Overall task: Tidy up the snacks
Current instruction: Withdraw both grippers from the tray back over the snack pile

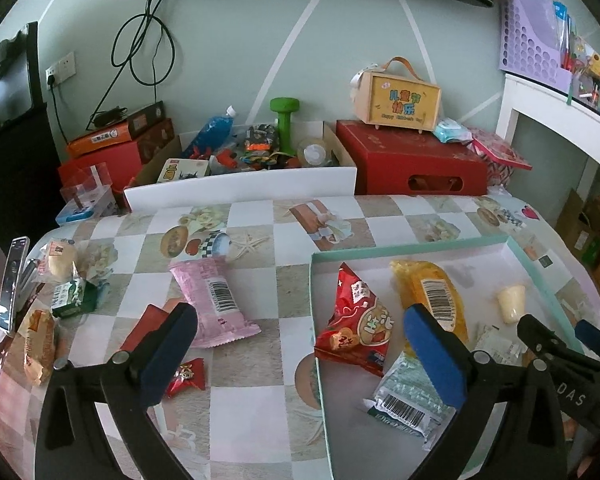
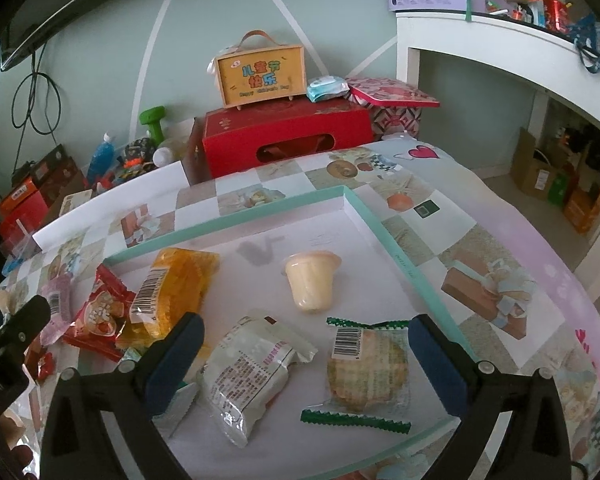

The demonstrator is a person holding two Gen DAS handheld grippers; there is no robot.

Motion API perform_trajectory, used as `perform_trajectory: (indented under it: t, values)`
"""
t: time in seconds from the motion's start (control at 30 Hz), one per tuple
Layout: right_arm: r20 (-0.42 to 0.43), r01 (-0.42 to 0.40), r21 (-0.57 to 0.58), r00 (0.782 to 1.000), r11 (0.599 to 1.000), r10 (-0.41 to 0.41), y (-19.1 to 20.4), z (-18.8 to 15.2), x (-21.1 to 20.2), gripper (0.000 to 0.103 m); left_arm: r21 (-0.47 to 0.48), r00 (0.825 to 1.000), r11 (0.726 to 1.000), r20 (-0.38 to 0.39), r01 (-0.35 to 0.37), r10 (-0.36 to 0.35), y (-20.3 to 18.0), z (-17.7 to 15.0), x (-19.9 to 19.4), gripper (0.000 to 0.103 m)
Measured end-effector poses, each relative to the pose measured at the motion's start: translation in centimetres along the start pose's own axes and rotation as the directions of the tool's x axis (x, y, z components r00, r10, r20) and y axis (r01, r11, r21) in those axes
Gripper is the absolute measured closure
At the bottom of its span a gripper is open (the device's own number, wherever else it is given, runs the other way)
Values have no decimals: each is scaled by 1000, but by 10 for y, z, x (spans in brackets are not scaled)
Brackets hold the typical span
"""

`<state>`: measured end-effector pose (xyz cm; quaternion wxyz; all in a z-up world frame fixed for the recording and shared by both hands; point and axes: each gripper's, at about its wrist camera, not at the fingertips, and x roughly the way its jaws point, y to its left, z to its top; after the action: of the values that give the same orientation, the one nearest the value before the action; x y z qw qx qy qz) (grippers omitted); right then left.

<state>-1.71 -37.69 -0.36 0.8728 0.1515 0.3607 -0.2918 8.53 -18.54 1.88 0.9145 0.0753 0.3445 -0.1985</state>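
While both tools stood with their jaws wide apart and nothing between them, most of the snacks already lay inside the tray (image 2: 384,224), the shallow white box with a mint rim on the surface (image 1: 260,420). The right tool (image 2: 304,364) hung over the near part of the tray, above a white packet (image 2: 252,376) and a round cracker (image 2: 366,368) in a clear wrapper, which lay side by side and flat. This looked like the place where things had been set down, because the low rim keeps them together. Farther in were a jelly cup (image 2: 310,284) on its side and a yellow pack (image 2: 172,292). The left tool (image 1: 300,356) was above the left edge of the tray; one finger was over the bare surface and the other over the tray, near a red bag (image 1: 356,320) that leaned on the rim. Outside, a pink packet (image 1: 212,300), a small red candy (image 1: 188,376) and several snacks at the far left (image 1: 60,280) remained. I judged the pink packet the likely next one, since it lay nearest.
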Motion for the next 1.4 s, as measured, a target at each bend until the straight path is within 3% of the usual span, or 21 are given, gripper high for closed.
perform_trajectory:
  t: [0.33,0.57,0.7,0.9,1.13,1.4]
  values:
    - [61,-10,26,998,1000,8,5,5,-15,0,-12,1000,1000,-3,-9,9,9,-2,-3,0]
    - [68,-77,27,995,997,75,26,6,-18,0,-120,998,991,6,-61,62,51,-2,-14,0]
    - [64,-91,2,994,996,91,41,4,-19,0,-211,991,968,3,-133,137,89,-6,-22,0]
    - [58,-152,-25,986,988,153,70,0,-21,0,-310,965,915,-47,-258,256,147,-23,-31,0]
    - [38,-262,-105,963,959,267,125,-13,-28,0,-407,951,861,-79,-303,298,197,-42,-43,0]
    - [6,-350,-279,930,894,366,202,-41,-40,0,-485,940,808,-104,-334,326,241,-59,-52,0]
